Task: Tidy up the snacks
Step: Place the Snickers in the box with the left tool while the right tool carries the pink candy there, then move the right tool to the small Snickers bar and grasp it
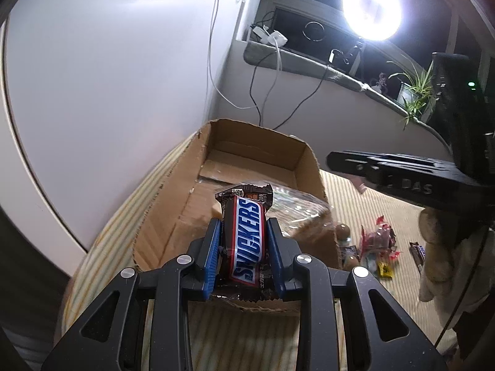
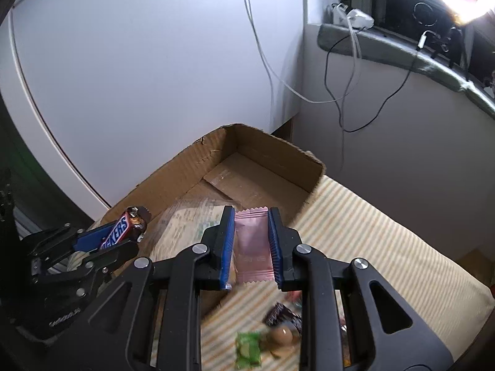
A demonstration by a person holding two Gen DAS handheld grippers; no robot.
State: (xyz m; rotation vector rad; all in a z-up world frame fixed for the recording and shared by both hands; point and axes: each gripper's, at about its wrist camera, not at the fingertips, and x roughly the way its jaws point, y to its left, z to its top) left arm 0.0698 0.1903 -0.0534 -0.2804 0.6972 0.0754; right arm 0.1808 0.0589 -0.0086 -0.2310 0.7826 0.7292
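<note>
**Two snacks over the box, most of the pile yet to go**

Both hands are carrying something. The left gripper (image 1: 244,244) is clamped on a Snickers bar (image 1: 247,241), held lengthwise between the blue pads above the near end of the cardboard box (image 1: 256,151). The right gripper (image 2: 251,244) is closed on a flat pink packet (image 2: 252,244), also poised over the box's near edge.

Inside the box lies one clear bag (image 2: 188,219) at the near end; the far end is bare cardboard. So I'd say the sorting has barely begun. Out on the striped cloth (image 2: 371,232) a small heap of loose sweets (image 1: 377,247) waits, with a green packet (image 2: 247,351) and a dark wrapper (image 2: 281,315) among them. Those two held snacks need dropping in, then the rest.
</note>
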